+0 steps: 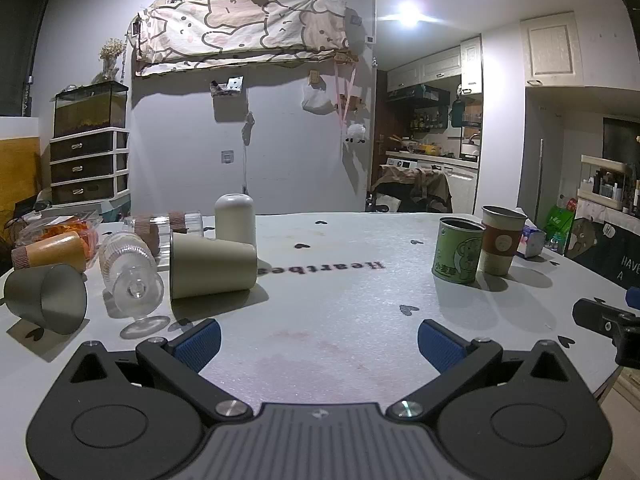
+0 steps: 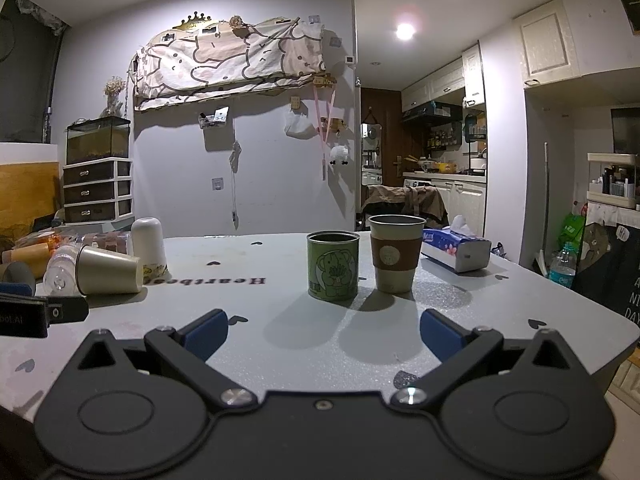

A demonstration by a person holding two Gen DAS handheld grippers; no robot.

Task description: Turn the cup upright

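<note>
Both the left gripper and right gripper stood spread, empty. The beige tapered cup lay sideways, touching the toppled ribbed clear glass; a careless approach risked rolling that glass.

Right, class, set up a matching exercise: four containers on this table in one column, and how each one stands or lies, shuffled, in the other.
Things:
1. beige cup
2. green tin
3. white cup
4. clear glass

States:
A. upside down
B. on its side, foot toward the camera
C. upright, open top
D. on its side, mouth to the left

Pairs: 1-D, 2-C, 3-A, 4-B
</note>
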